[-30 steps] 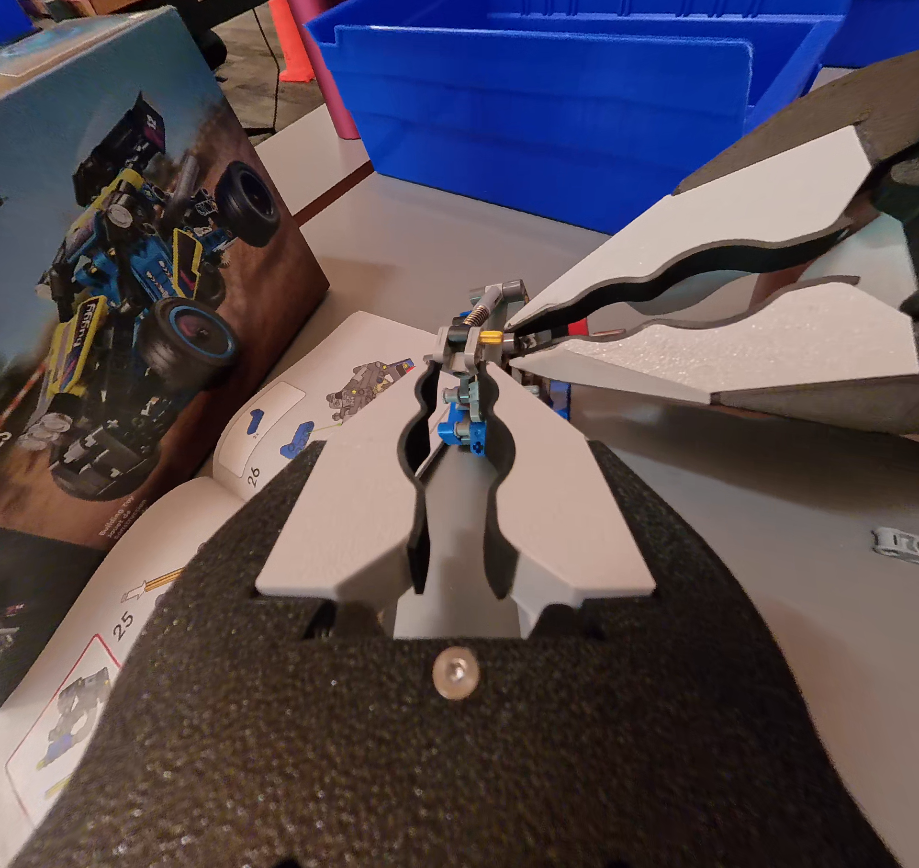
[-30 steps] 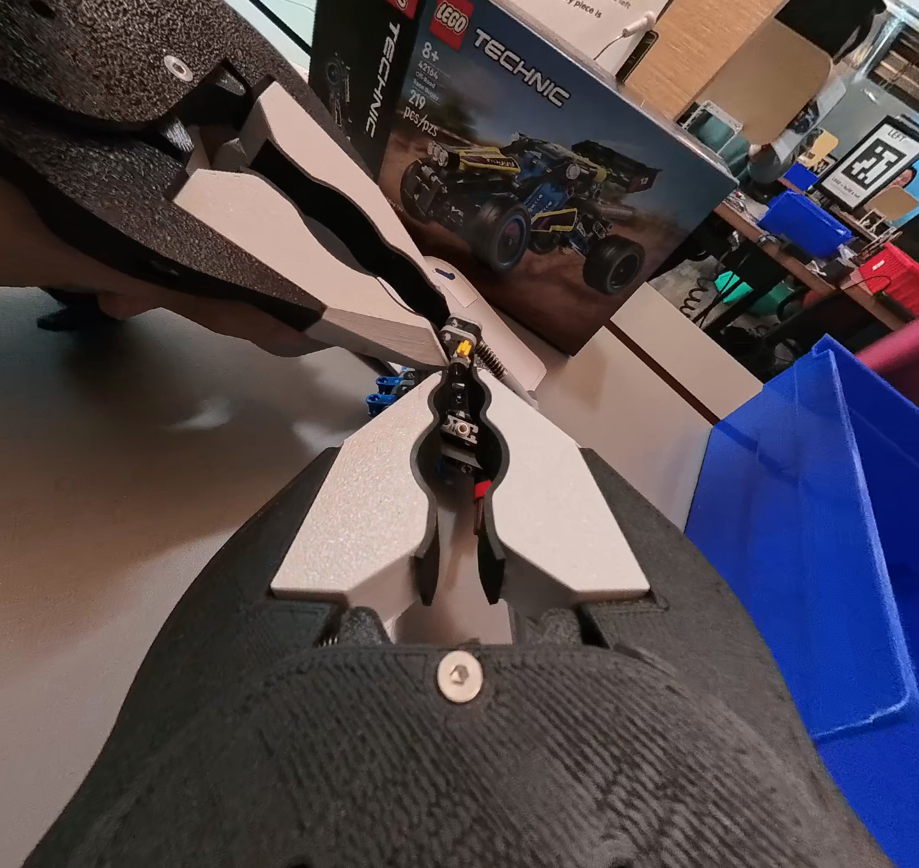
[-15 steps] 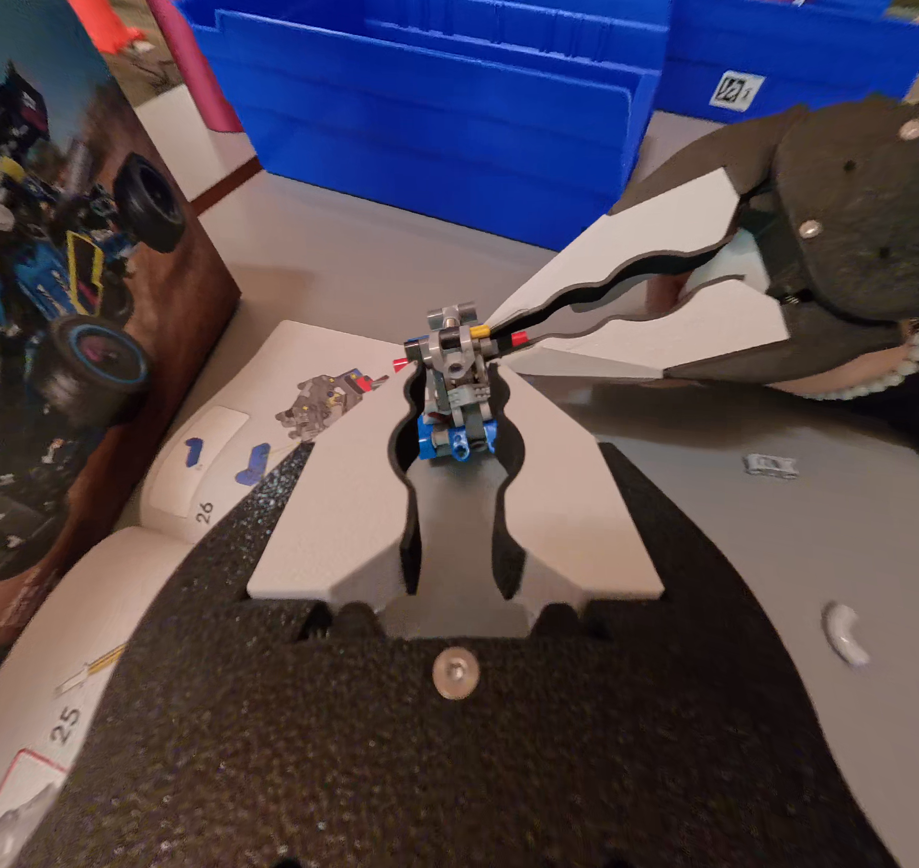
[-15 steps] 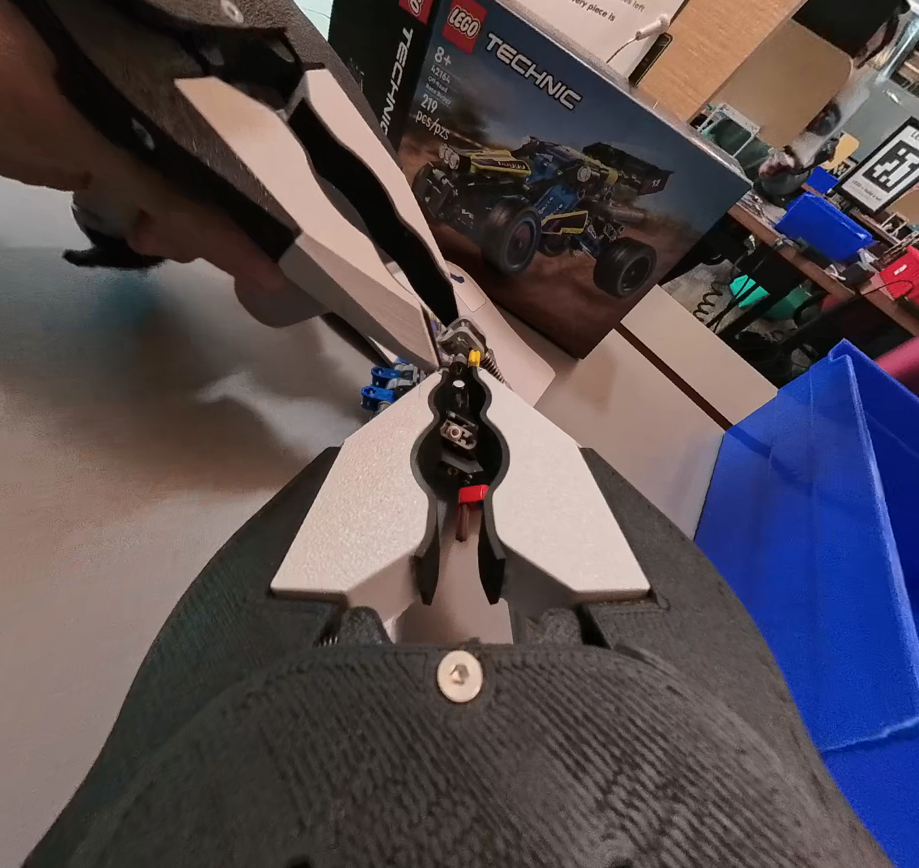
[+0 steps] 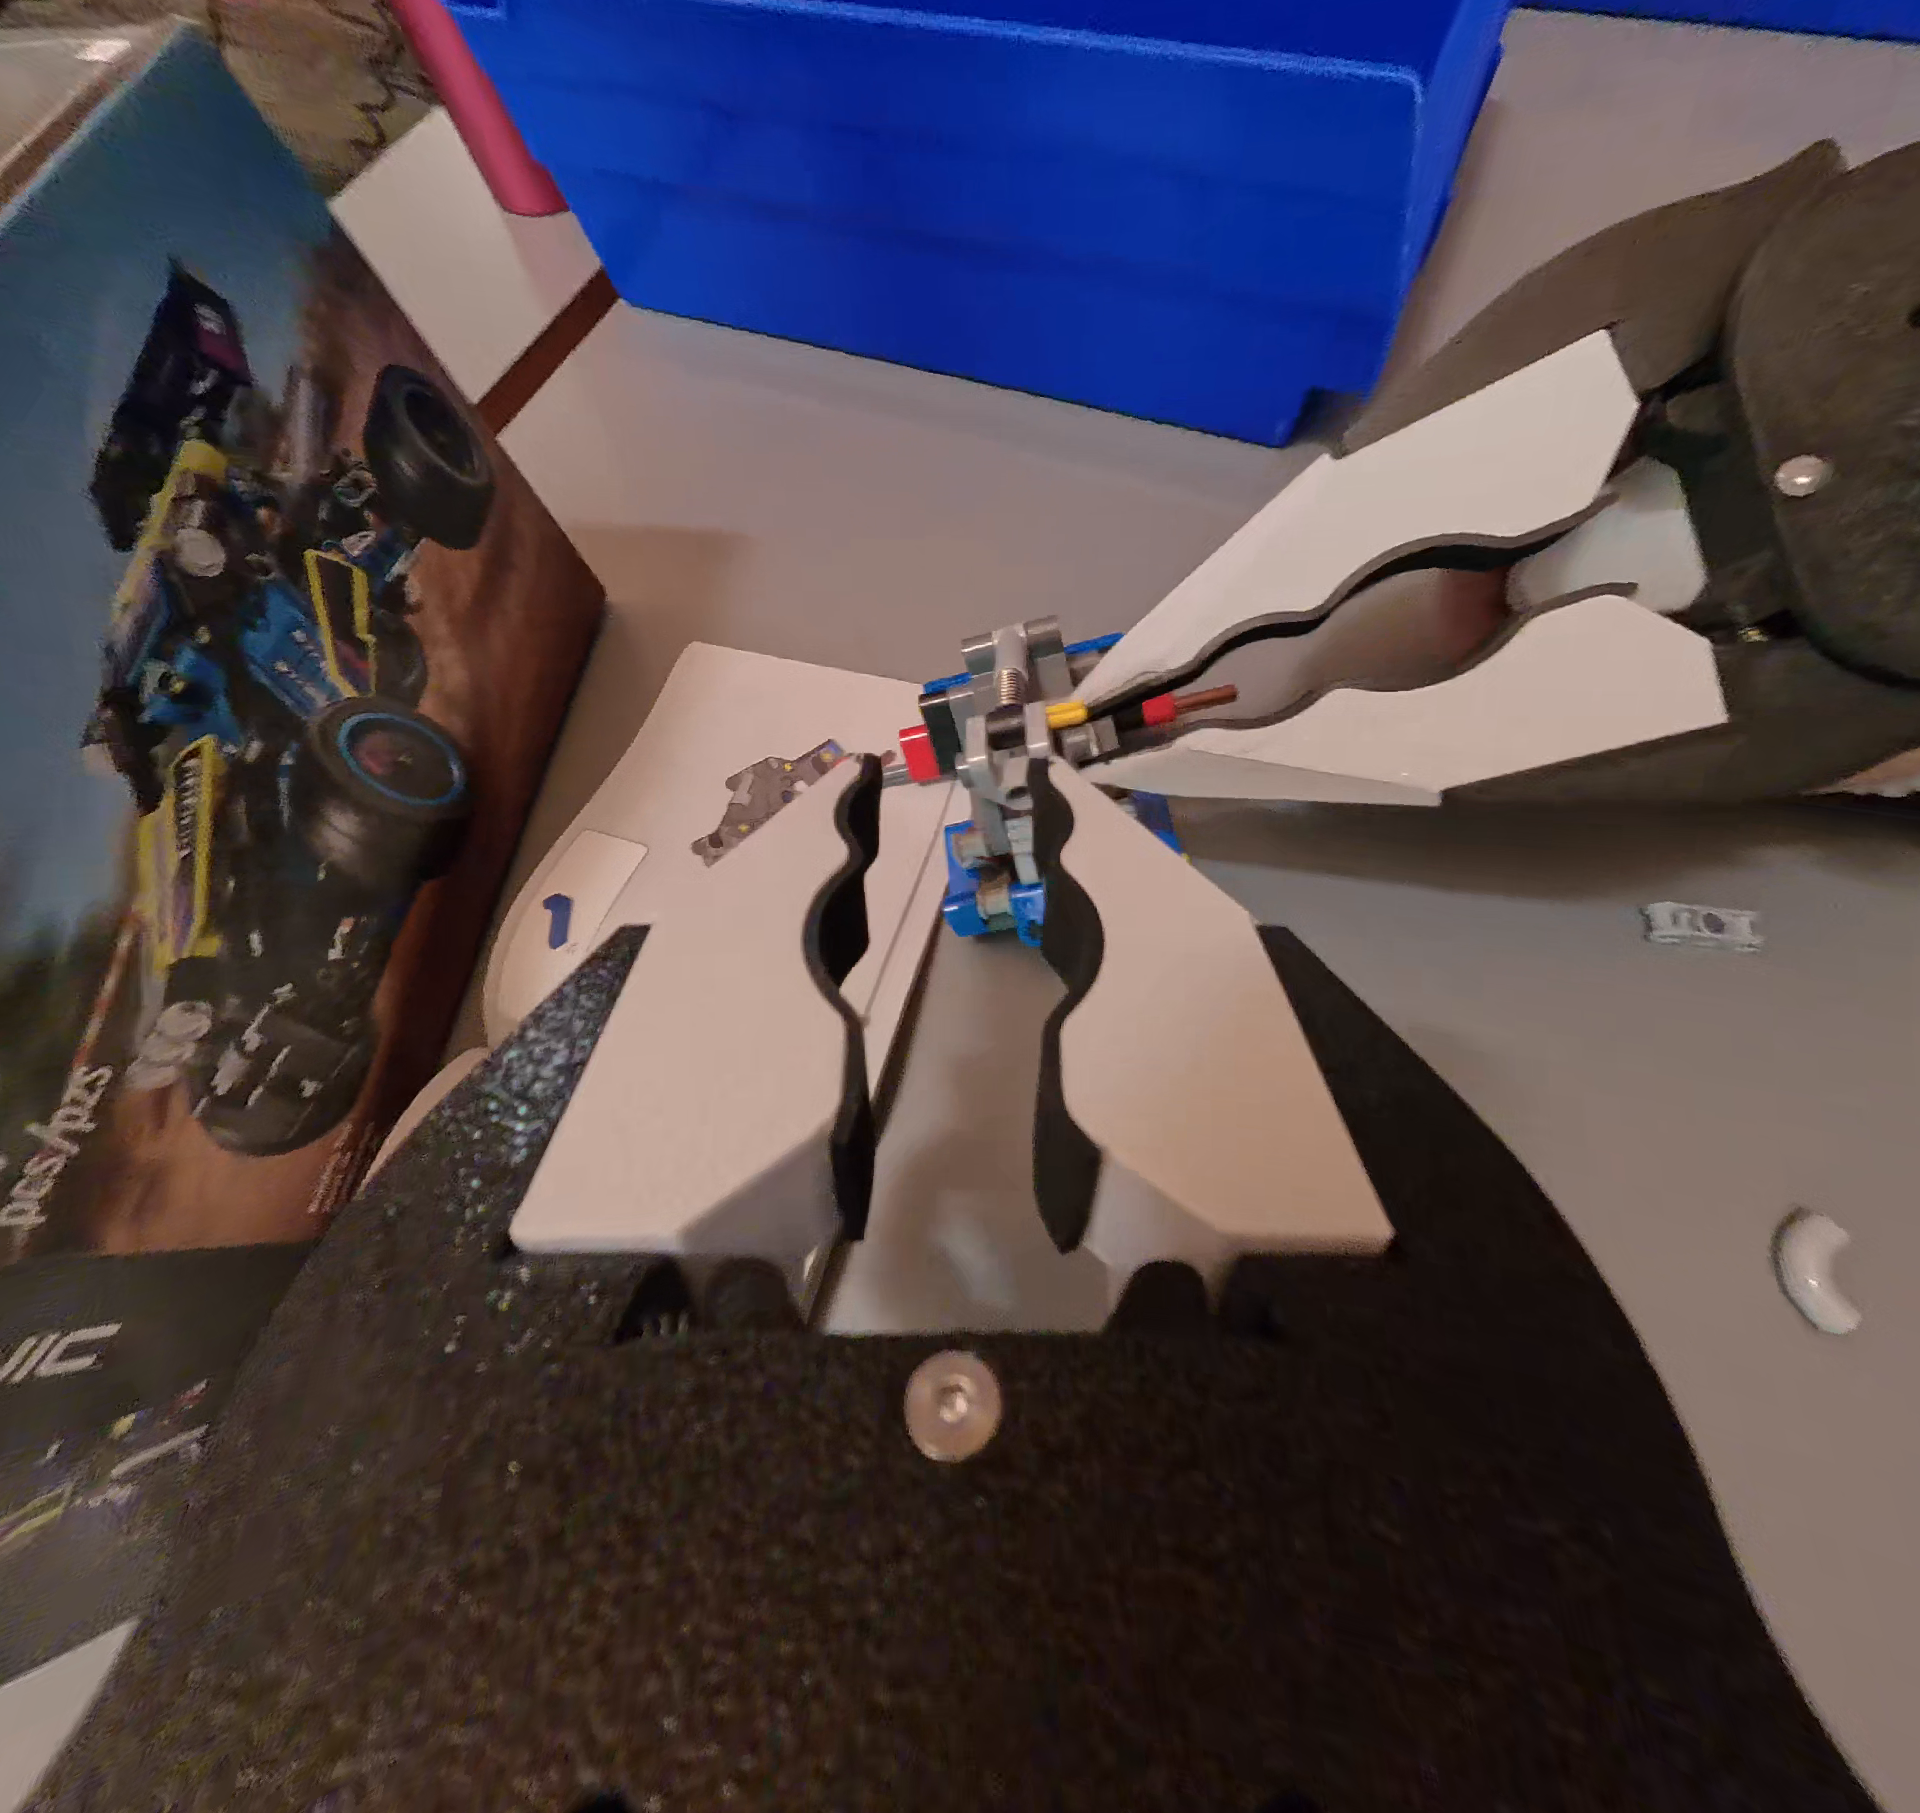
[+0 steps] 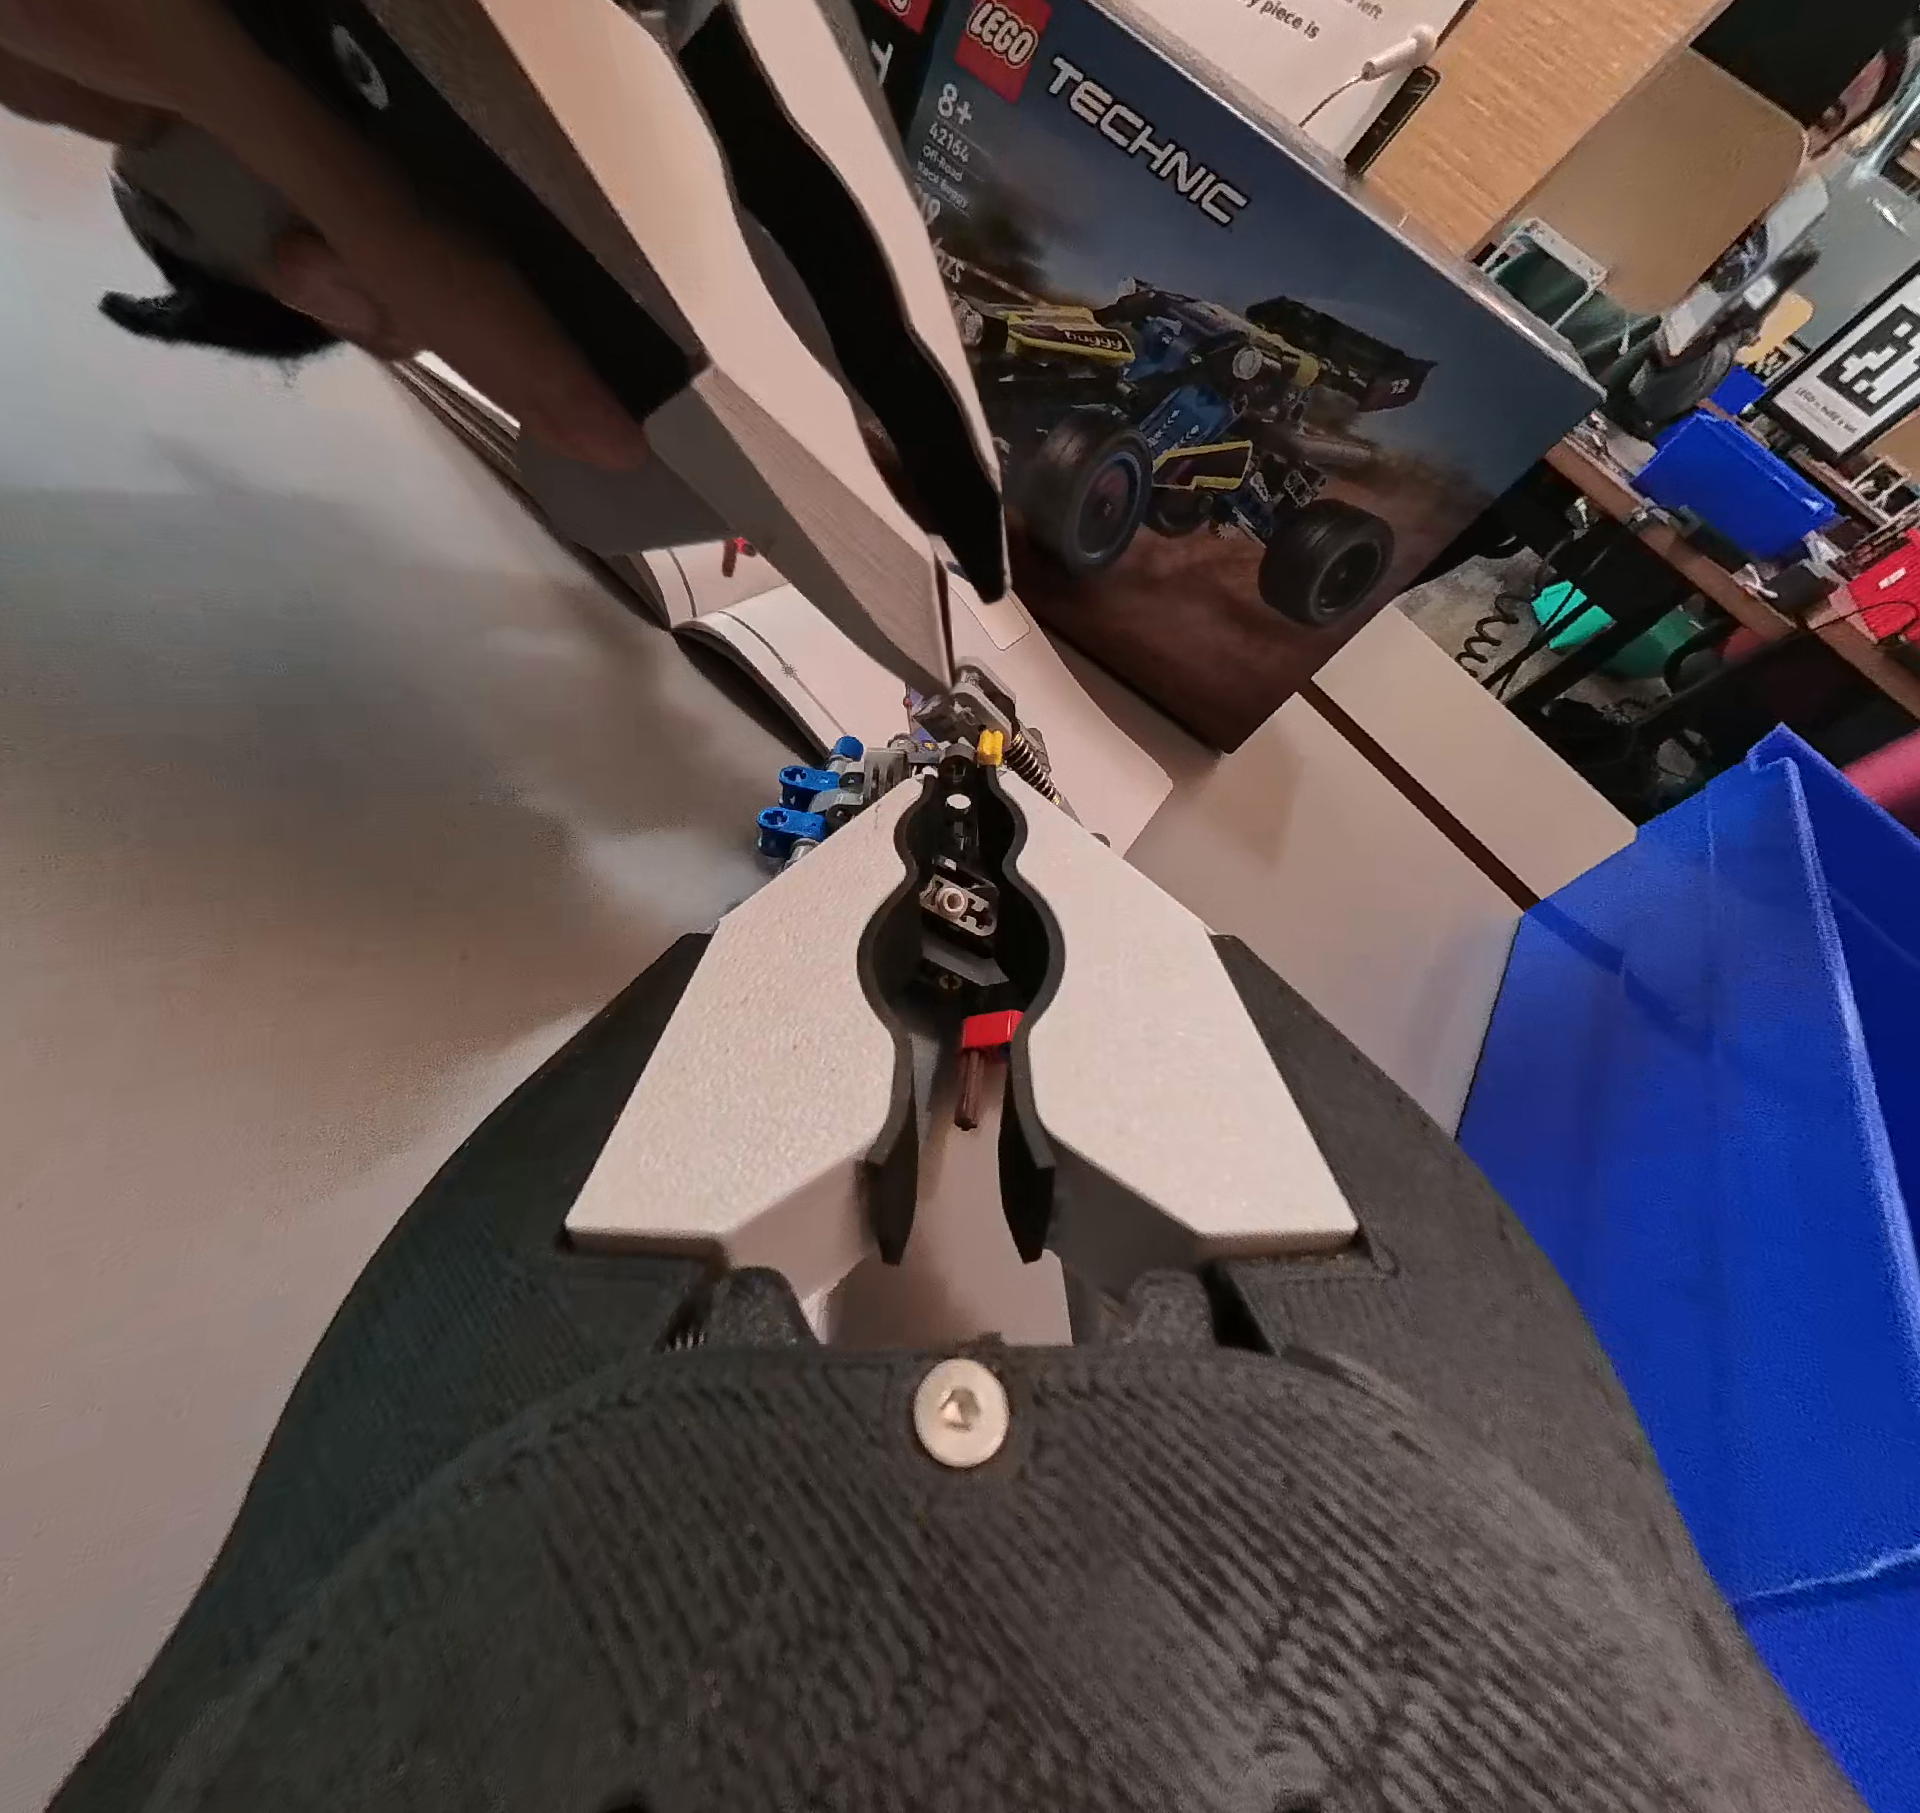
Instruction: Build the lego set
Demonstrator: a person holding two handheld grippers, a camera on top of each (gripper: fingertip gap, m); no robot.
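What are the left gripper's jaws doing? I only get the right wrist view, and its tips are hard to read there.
Observer: Left gripper is open; the grey-and-blue brick assembly sits against one pad, with a clear gap to the other pad.
Operator: Anything on the assembly's far end?
Observer: A red bush on the axle end, over the instruction booklet.
Operator: Loose parts around?
Observer: Two on the table: a small grey connector and a white curved piece, apart from the assembly.
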